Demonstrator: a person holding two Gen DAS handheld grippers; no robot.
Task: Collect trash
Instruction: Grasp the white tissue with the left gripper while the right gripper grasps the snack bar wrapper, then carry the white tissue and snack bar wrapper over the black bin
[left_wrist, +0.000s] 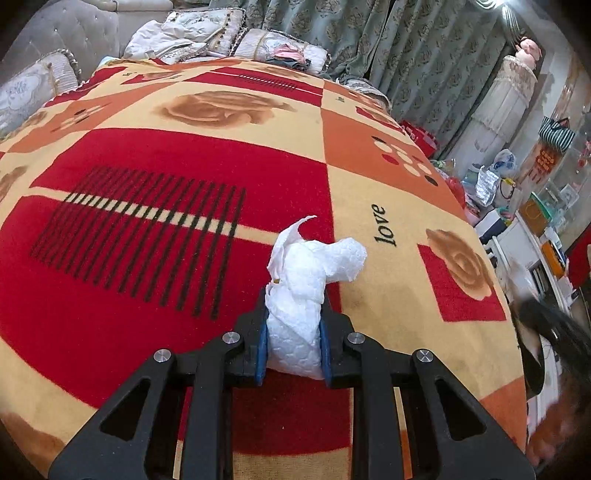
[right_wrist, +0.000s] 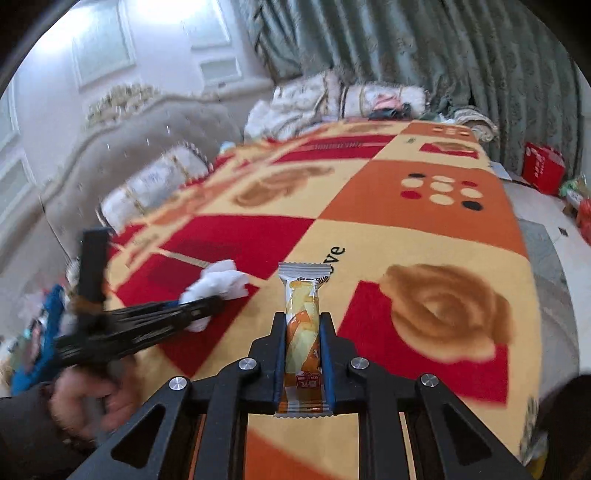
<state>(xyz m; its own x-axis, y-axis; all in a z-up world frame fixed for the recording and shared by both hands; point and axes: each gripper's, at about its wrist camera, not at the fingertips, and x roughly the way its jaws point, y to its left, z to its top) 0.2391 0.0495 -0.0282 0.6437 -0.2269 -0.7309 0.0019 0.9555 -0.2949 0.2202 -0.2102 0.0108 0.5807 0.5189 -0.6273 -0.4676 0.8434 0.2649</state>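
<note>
A crumpled white tissue wad (left_wrist: 306, 291) is pinched between the blue pads of my left gripper (left_wrist: 294, 325), just above the patterned bed blanket (left_wrist: 147, 166); the gripper is shut on it. The same tissue wad (right_wrist: 218, 284) and the left gripper (right_wrist: 207, 306) show at the left of the right wrist view, with a hand (right_wrist: 85, 398) holding the tool. My right gripper (right_wrist: 303, 332) is shut on a yellow-orange snack wrapper (right_wrist: 301, 332) that stands lengthwise between its pads, over the blanket (right_wrist: 424, 243).
Pillows and folded bedding (left_wrist: 192, 33) lie at the bed's far end by a padded headboard (right_wrist: 155, 136). Green curtains (right_wrist: 443, 55) hang behind. A red box (right_wrist: 543, 166) and bags (left_wrist: 495, 177) clutter the floor right of the bed. Shelves (left_wrist: 535, 251) stand there too.
</note>
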